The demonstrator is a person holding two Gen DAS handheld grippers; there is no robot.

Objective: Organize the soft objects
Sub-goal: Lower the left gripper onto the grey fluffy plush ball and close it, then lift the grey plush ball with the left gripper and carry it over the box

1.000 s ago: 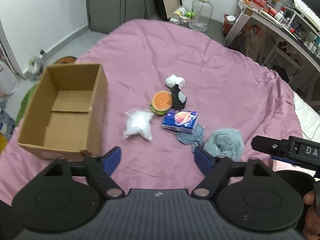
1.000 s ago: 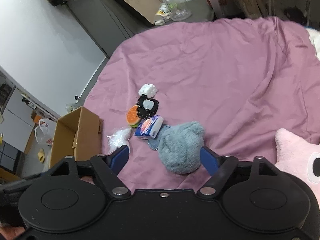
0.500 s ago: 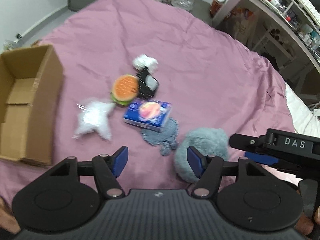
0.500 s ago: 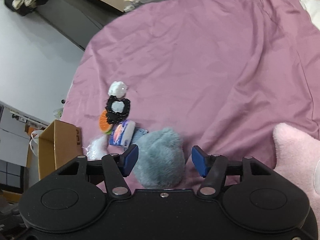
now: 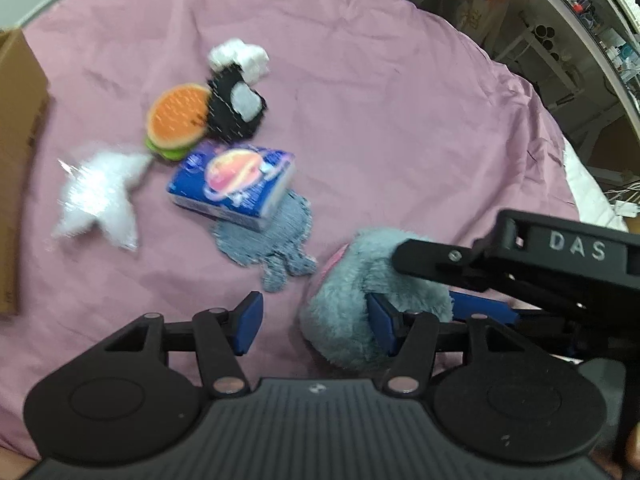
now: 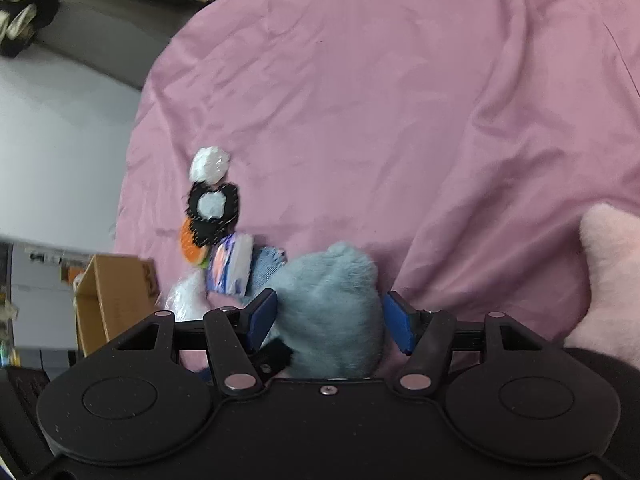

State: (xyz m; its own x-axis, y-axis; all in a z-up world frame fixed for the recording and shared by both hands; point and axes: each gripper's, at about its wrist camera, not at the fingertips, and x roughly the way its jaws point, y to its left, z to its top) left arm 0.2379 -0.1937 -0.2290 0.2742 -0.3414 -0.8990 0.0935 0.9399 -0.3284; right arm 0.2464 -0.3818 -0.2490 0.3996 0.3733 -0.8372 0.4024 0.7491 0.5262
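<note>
A fluffy grey-blue plush (image 6: 332, 304) lies on the pink bedspread (image 6: 400, 120), between the open fingers of my right gripper (image 6: 330, 320). It also shows in the left wrist view (image 5: 360, 304), with my right gripper reaching over it. My left gripper (image 5: 314, 322) is open and empty, just left of the plush. Further off lie a white star plush (image 5: 100, 200), a burger toy (image 5: 178, 120), a blue tissue pack (image 5: 234, 184), a grey flat plush (image 5: 272, 240), a black-and-white plush (image 5: 236, 108) and a white bundle (image 5: 240, 56).
An open cardboard box (image 6: 112, 300) stands at the bed's left edge; it also shows in the left wrist view (image 5: 16, 140). A pink plush pillow (image 6: 608, 272) lies at the right. A desk with shelves (image 5: 580, 20) stands beyond the bed.
Both grippers have moved forward and down toward the bed. The right gripper's fingers now sit on either side of the grey-blue plush. The box has slid toward the left edge of view.
</note>
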